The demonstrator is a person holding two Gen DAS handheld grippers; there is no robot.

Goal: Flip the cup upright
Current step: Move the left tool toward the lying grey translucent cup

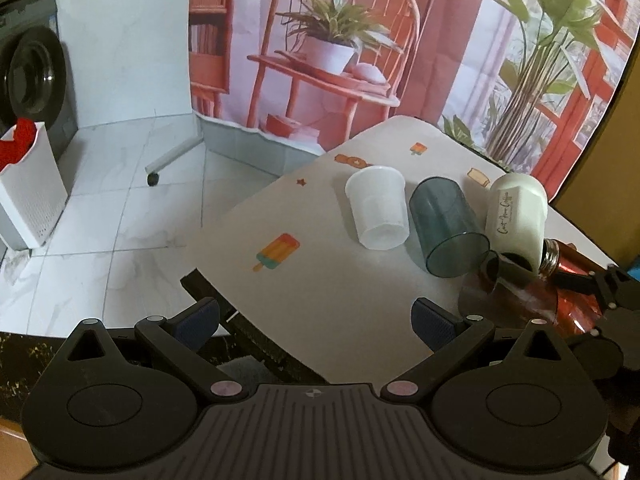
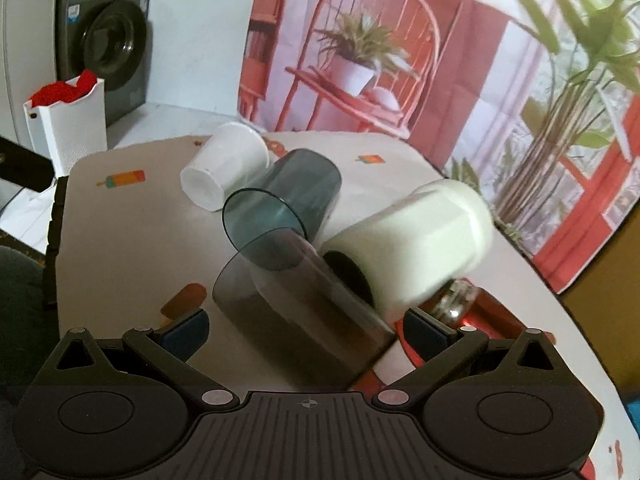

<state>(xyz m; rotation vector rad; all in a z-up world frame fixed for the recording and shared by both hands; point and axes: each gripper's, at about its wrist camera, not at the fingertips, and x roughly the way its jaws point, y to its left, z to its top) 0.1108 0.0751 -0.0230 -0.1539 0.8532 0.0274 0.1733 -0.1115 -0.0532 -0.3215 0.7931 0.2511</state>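
Right gripper point(image 2: 304, 326), jaws spread and empty, faced the brown tumbler point(image 2: 296, 300) lying on its side mid-counter point(image 2: 120, 248), positioned to grasp it; left gripper point(image 1: 316, 320) hung released over the near edge.

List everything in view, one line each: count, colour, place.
translucent white cup: 1, lying on its side, far left of the row on the table
teal cup: 1, on its side, middle
cream cup: 1, on its side, right
smoky cup: 1, on its side, between the right gripper's fingers
red bottle: 1, near right edge
table: 1, white, popsicle prints
laundry basket: 1, white, floor
washing machine: 1, grey, behind basket
left gripper: open
right gripper: open
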